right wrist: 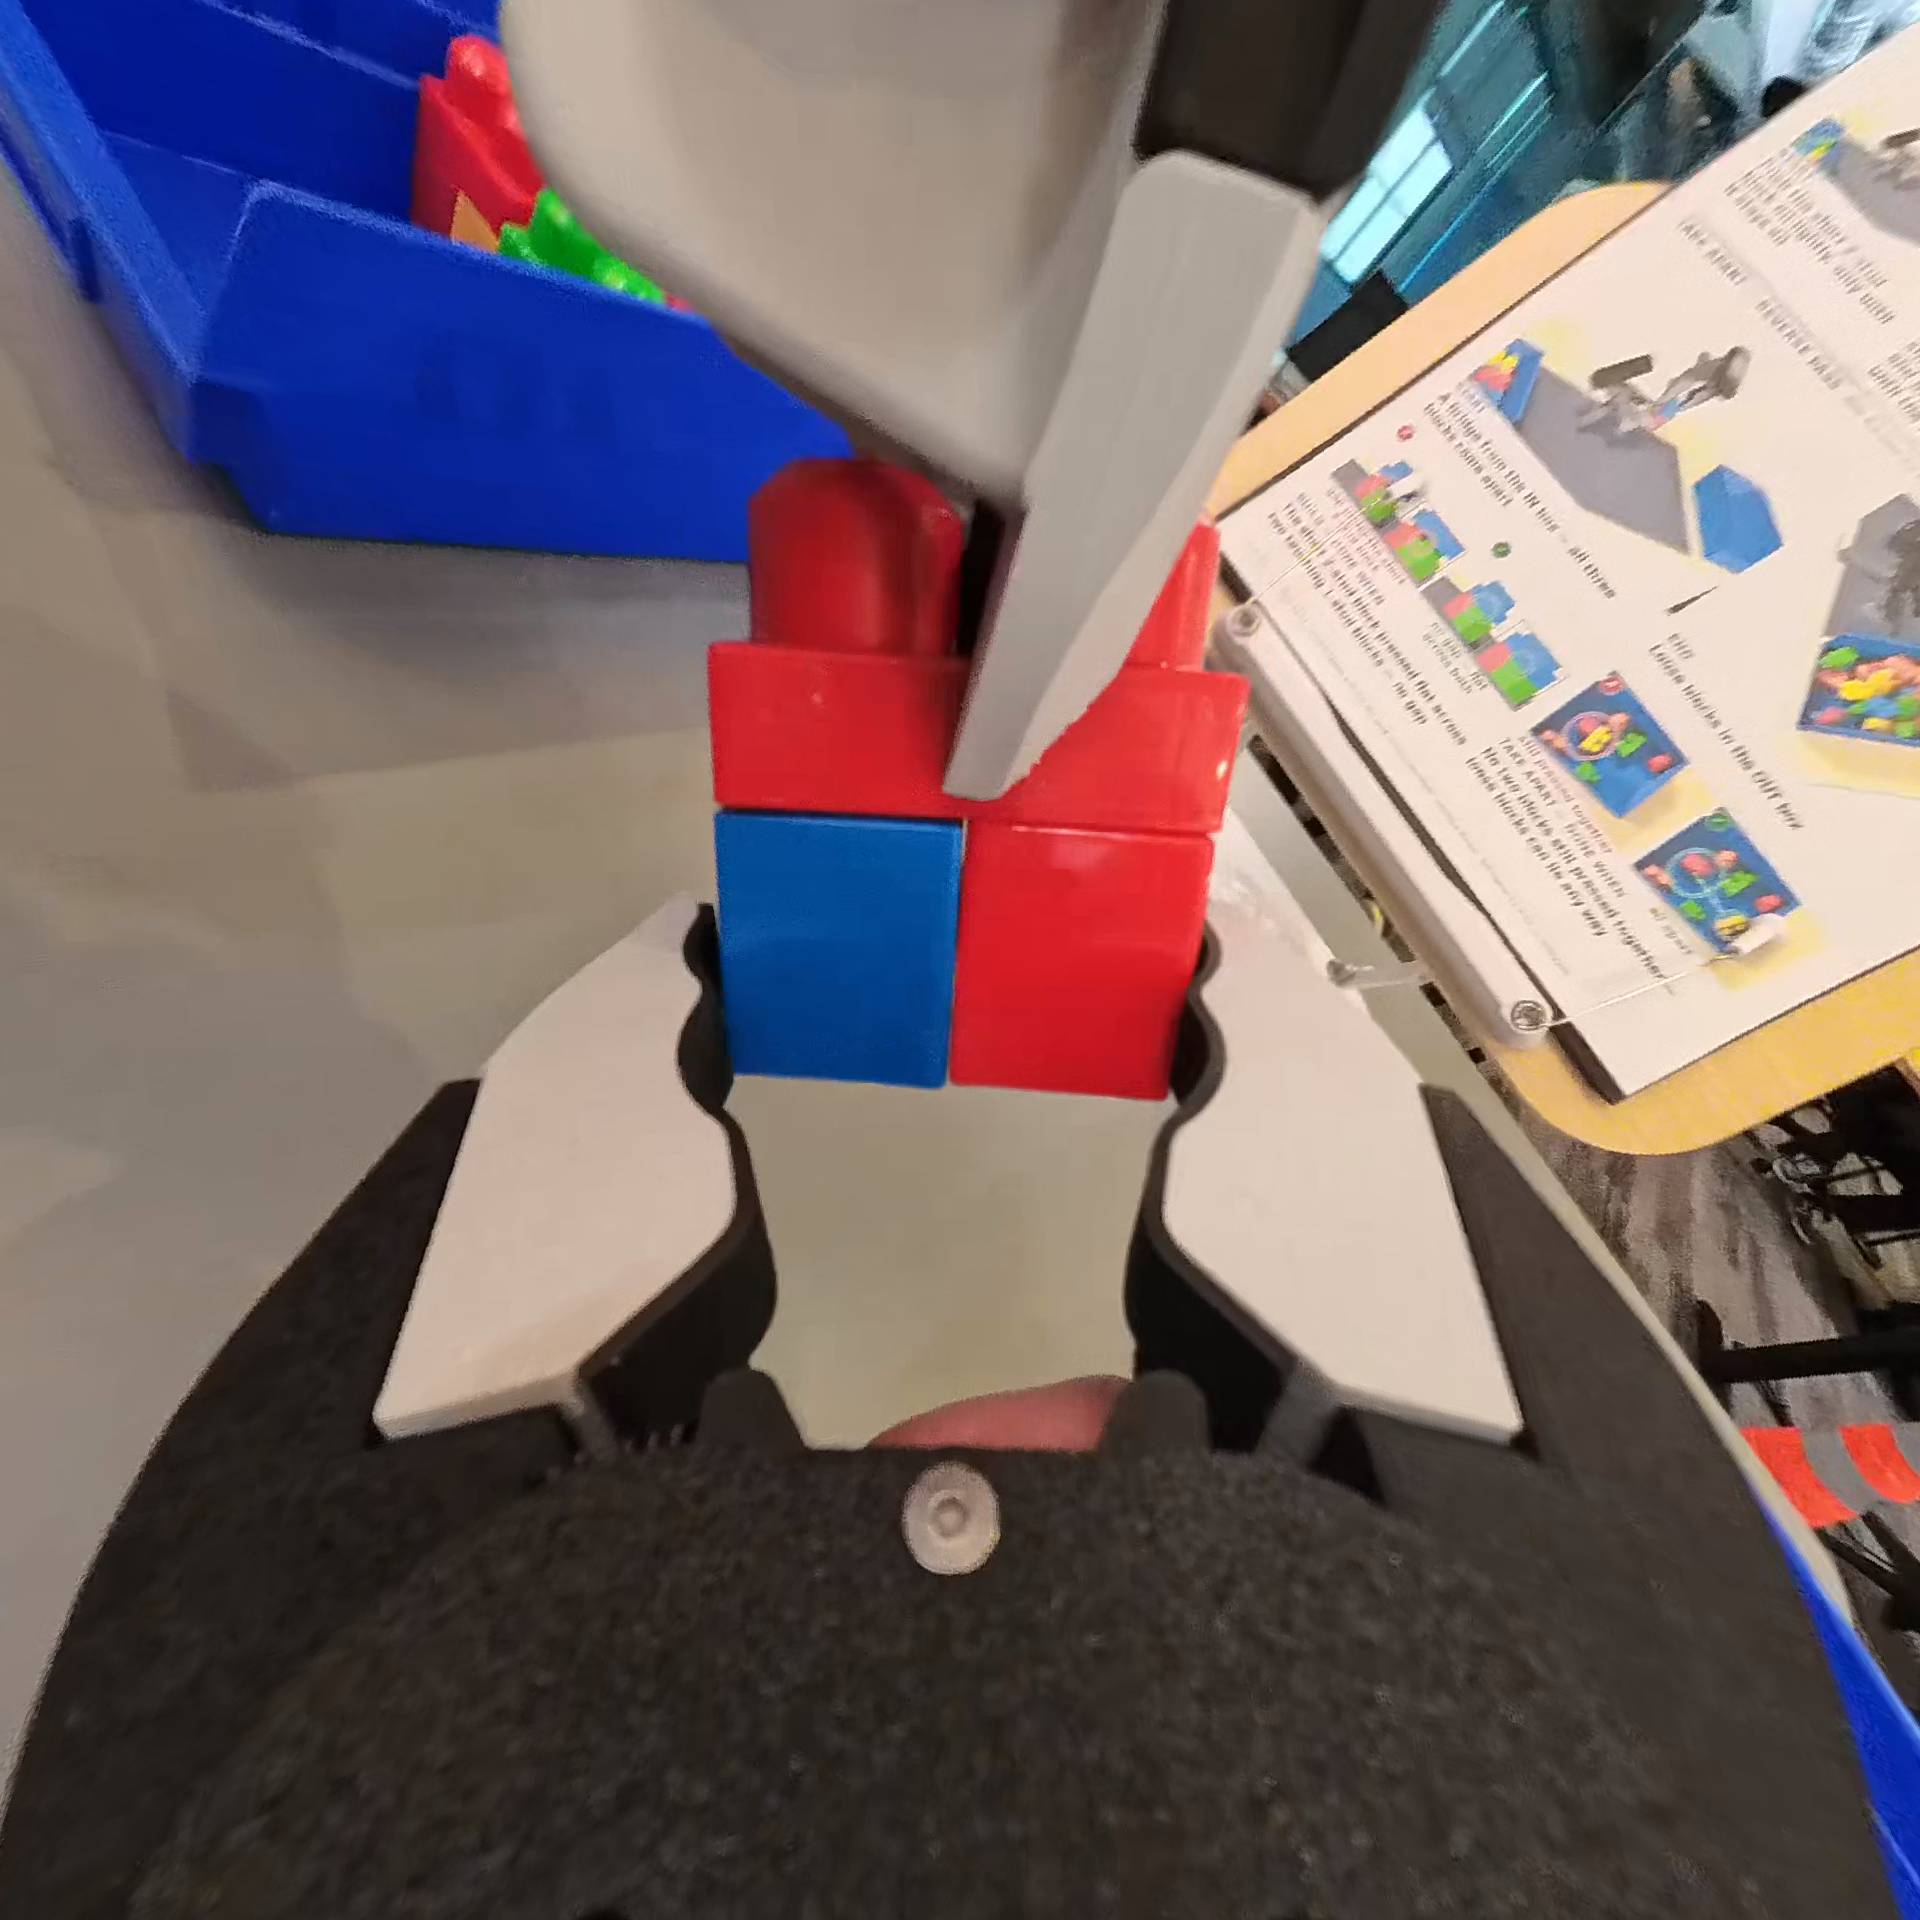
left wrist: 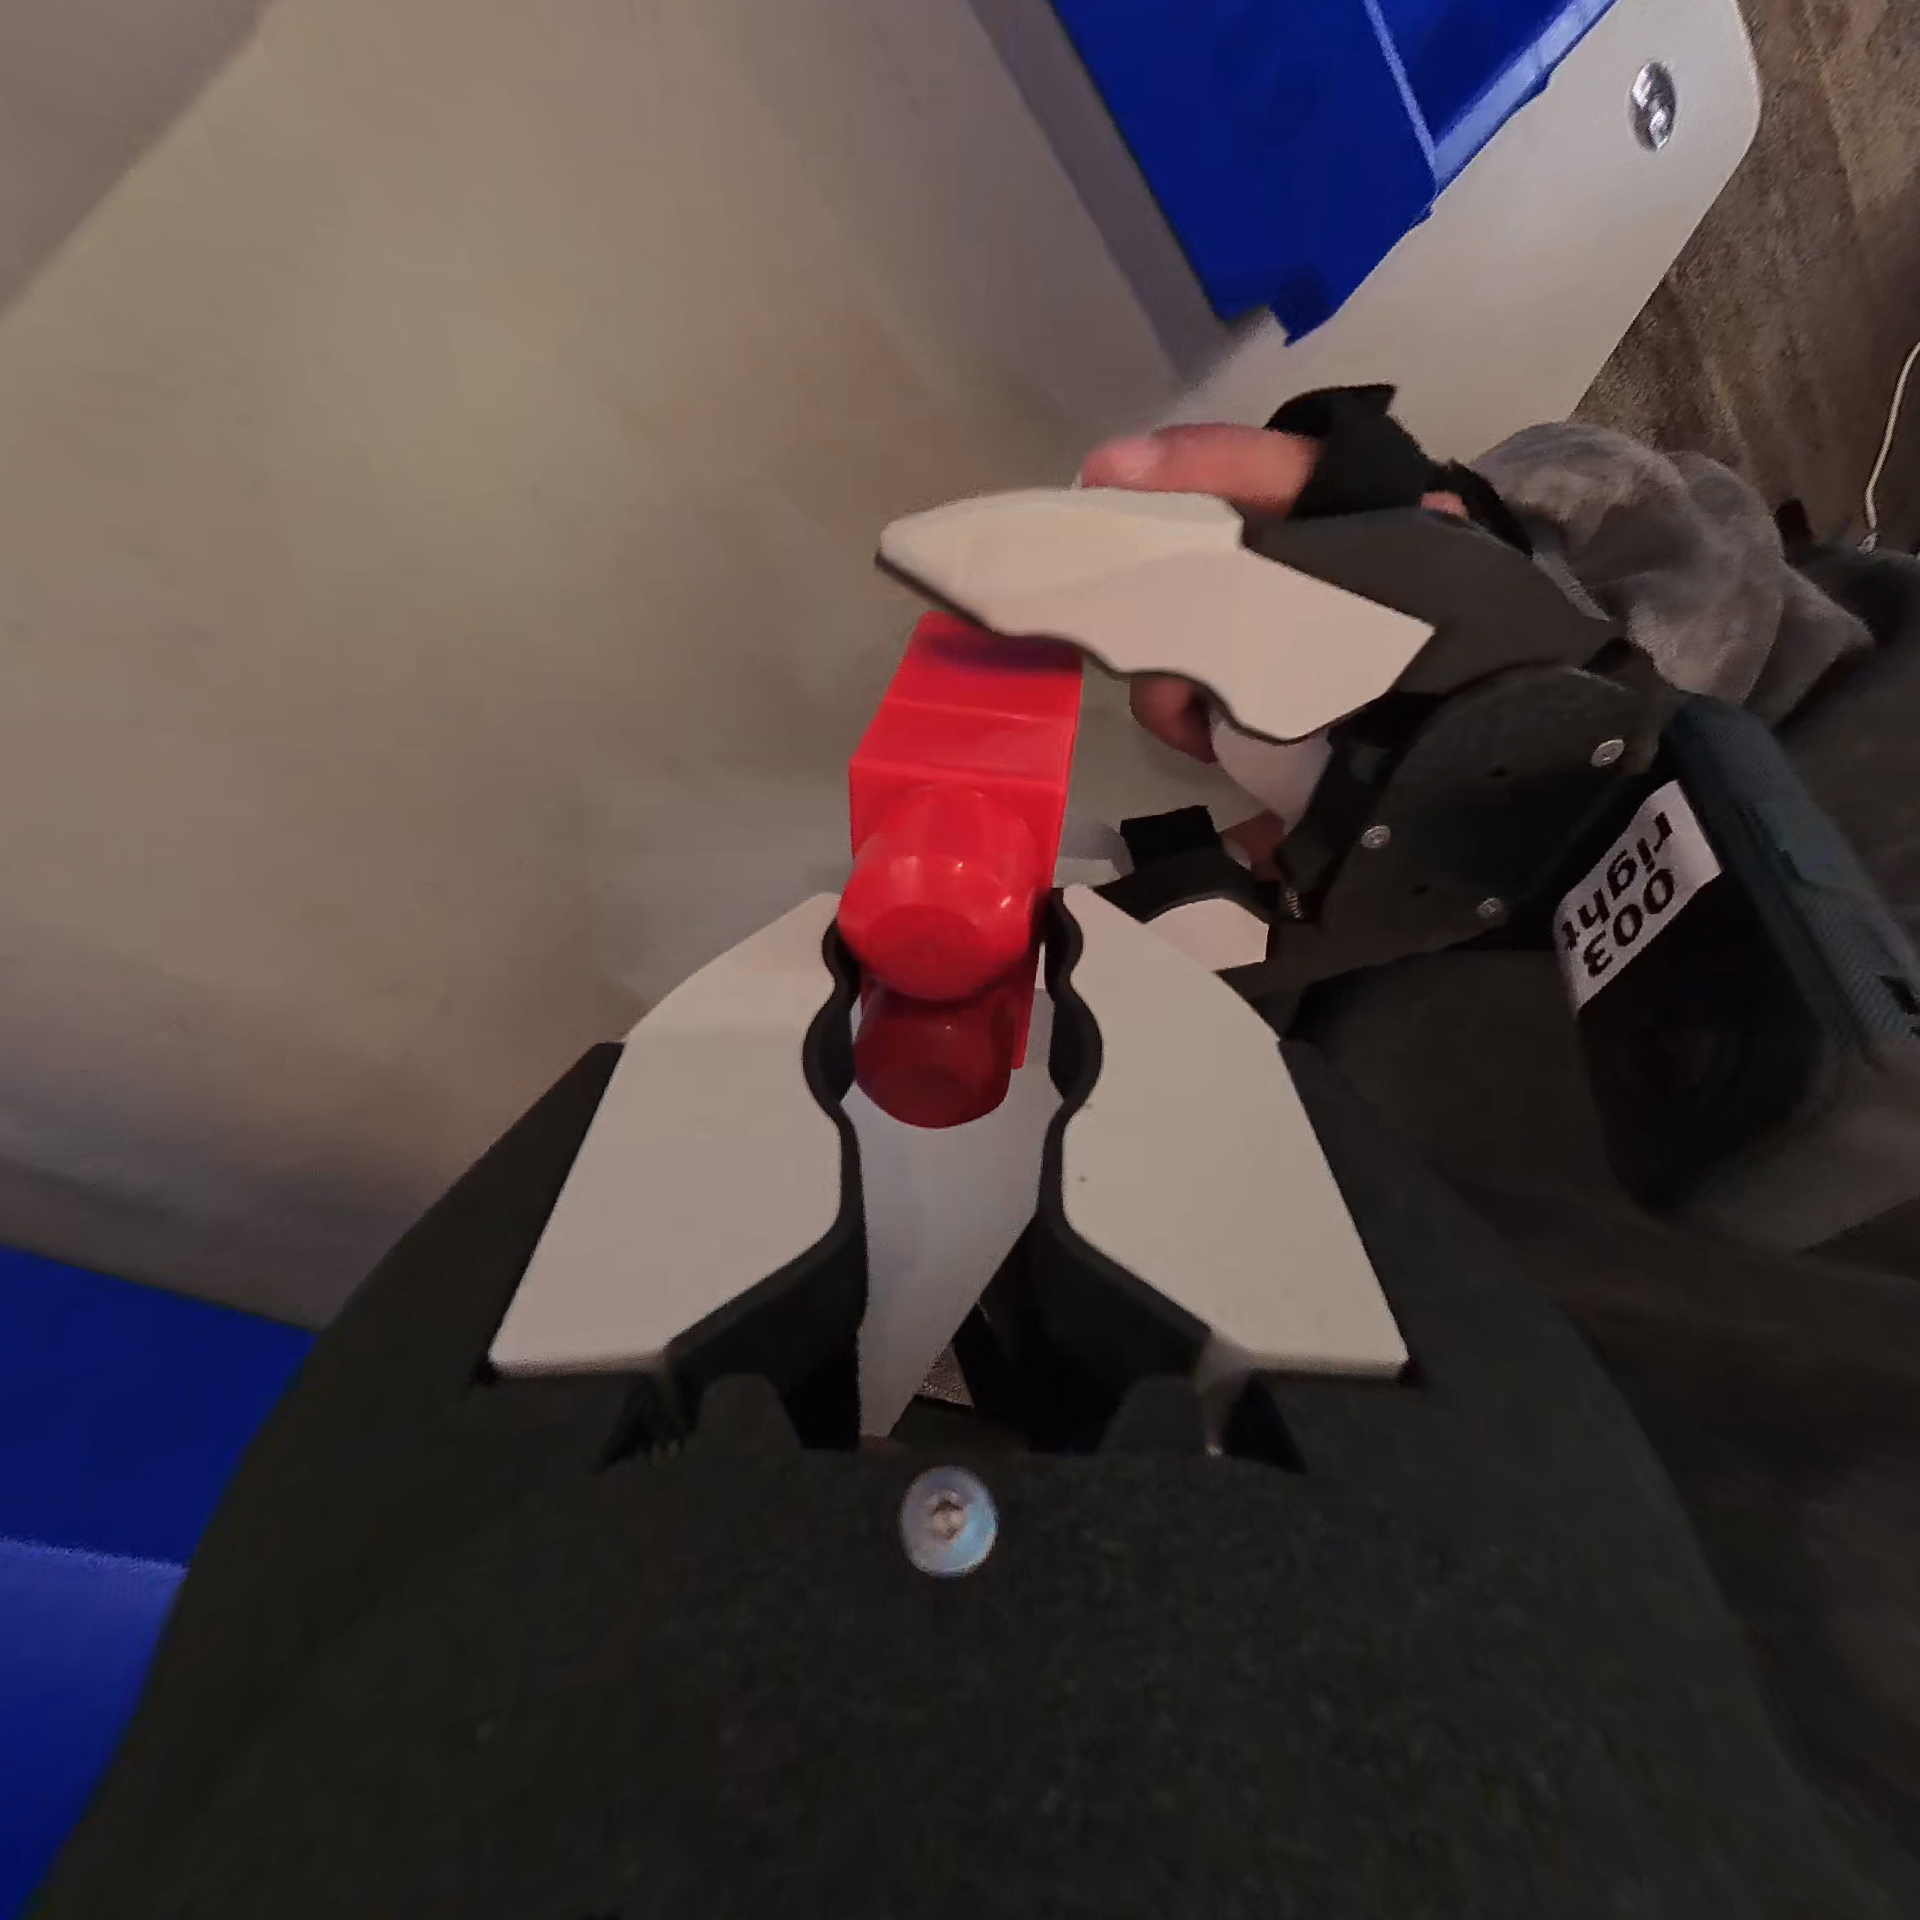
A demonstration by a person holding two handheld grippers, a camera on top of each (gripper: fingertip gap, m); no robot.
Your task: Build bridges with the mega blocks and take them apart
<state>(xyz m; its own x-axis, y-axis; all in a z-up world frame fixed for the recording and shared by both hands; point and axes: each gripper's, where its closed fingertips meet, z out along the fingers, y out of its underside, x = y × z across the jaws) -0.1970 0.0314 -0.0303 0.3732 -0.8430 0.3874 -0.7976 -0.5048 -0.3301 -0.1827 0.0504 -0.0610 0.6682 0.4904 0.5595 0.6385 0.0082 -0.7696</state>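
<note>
My right gripper [right wrist: 951, 935] is shut on two small blocks side by side, a blue block [right wrist: 836, 945] and a red block [right wrist: 1075, 956]. A long red block [right wrist: 831, 727] with two studs sits across their tops. My left gripper [left wrist: 945, 935] is shut on this long red block [left wrist: 966, 727] at its studs. In the right wrist view one of its grey fingers [right wrist: 1101, 540] comes down from above and hides one stud. The right gripper's fingers [left wrist: 1143, 603] reach in from the right in the left wrist view. The whole stack is held above the table [right wrist: 312, 831].
A blue bin [right wrist: 468, 416] with red and green blocks [right wrist: 488, 166] stands at the back left. A picture sheet on a wooden board [right wrist: 1610, 623] lies to the right. A hand in a grey sleeve [left wrist: 1662, 540] holds the right gripper. A blue bin [left wrist: 1299, 135] is behind it. There is about 4 cm between the tips of the two grippers.
</note>
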